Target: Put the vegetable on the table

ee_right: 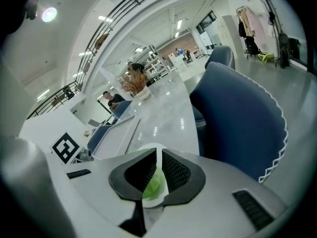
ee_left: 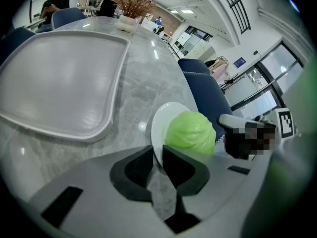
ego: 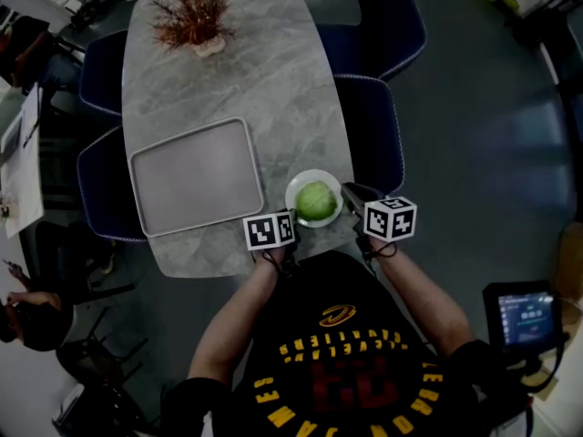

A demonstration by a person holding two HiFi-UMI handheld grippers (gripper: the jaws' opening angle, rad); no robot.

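Claws (ee_left: 157, 151) (ee_right: 158, 156) seemingly on plate (ego: 297, 188) under cabbage (ego: 316, 202)

Hand-held gripper (ee_right: 158, 155) clamps the plate (ee_right: 151, 201) holding cabbage (ee_right: 152, 185).

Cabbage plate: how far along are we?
Done: the cabbage on its white plate is over the near edge of the marble table. In hand: left gripper and right gripper are both shut on its rim. Left: confirm it rests flat, release both.
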